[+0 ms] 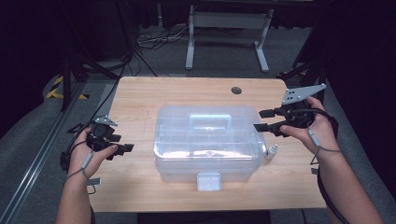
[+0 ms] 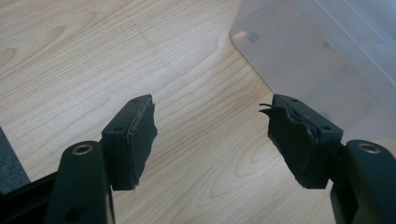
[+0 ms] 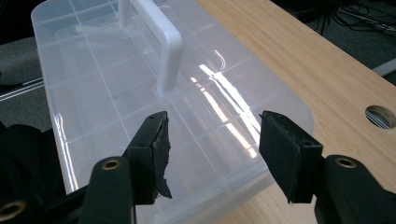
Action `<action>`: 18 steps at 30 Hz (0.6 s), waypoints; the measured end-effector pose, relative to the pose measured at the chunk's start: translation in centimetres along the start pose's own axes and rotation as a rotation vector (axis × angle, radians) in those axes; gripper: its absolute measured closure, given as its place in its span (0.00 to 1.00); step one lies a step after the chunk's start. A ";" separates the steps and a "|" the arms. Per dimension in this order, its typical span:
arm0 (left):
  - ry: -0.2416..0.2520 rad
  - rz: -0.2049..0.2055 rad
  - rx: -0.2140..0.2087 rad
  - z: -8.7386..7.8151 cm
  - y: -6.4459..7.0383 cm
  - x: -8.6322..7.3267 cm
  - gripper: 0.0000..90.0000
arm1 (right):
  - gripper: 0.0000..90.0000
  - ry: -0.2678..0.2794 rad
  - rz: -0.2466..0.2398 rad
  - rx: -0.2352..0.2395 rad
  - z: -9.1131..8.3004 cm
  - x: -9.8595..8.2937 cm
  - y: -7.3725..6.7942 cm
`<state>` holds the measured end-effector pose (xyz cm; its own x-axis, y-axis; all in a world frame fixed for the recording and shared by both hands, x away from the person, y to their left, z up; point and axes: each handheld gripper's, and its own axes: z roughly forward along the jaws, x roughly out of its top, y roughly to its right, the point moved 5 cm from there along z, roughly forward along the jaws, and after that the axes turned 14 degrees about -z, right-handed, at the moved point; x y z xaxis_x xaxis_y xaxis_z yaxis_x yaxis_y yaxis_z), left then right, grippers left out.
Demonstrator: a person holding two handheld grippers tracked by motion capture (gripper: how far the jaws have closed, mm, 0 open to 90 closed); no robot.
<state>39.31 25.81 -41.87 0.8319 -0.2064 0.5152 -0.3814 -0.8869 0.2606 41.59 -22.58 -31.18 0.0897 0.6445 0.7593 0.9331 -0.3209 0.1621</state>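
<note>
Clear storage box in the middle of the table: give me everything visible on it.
The clear plastic storage box sits flat at the middle of the wooden table, lid shut. It is translucent, with rounded corners; a grid of inner dividers shows through the lid. A white carry handle stands on top and a pale latch hangs at the front edge. Overhead light glares off the lid. A small white tube lies by its right side; contact is unclear. Neither gripper touches it.
</note>
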 end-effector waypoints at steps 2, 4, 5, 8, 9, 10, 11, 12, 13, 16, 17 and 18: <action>-0.003 -0.007 -0.002 0.0 0.0 -0.1 0.36 | 0.48 -0.006 -0.009 0.005 0.3 0.3 -0.1; -0.003 -0.008 -0.003 0.0 0.0 -0.1 0.36 | 0.47 -0.012 -0.018 0.010 0.7 0.7 -0.3; -0.004 -0.007 -0.003 0.0 0.0 -0.1 0.36 | 0.47 -0.016 -0.023 0.015 0.9 0.9 -0.4; -0.006 -0.008 -0.006 0.0 0.1 -0.1 0.36 | 0.46 -0.019 -0.047 0.035 1.5 1.4 -0.7; -0.008 -0.011 -0.006 0.1 0.1 -0.1 0.36 | 0.46 -0.022 -0.050 0.041 1.8 1.6 -0.9; -0.009 -0.009 -0.006 0.1 0.1 -0.1 0.36 | 0.45 -0.026 -0.059 0.049 2.1 1.8 -1.0; -0.008 -0.010 -0.005 0.1 0.1 -0.1 0.36 | 0.45 -0.031 -0.066 0.058 2.3 2.0 -1.1; -0.008 -0.005 -0.004 0.1 0.0 -0.1 0.36 | 0.44 -0.032 -0.068 0.063 2.5 2.1 -1.2; -0.008 -0.001 -0.005 0.1 0.0 -0.1 0.36 | 0.44 -0.036 -0.074 0.070 2.8 2.2 -1.3; -0.008 -0.014 -0.005 0.1 0.0 -0.2 0.36 | 0.42 -0.043 -0.083 0.087 3.5 2.5 -1.7; -0.009 -0.013 -0.005 0.1 -0.1 -0.2 0.36 | 0.42 -0.047 -0.089 0.092 3.7 2.7 -1.8; -0.008 -0.013 -0.006 0.1 -0.1 -0.2 0.36 | 0.42 -0.052 -0.093 0.096 4.0 2.8 -1.8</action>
<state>39.26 25.84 -42.09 0.8401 -0.1984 0.5048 -0.3728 -0.8872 0.2718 41.50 -17.45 -31.89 0.0168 0.7039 0.7101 0.9670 -0.1921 0.1676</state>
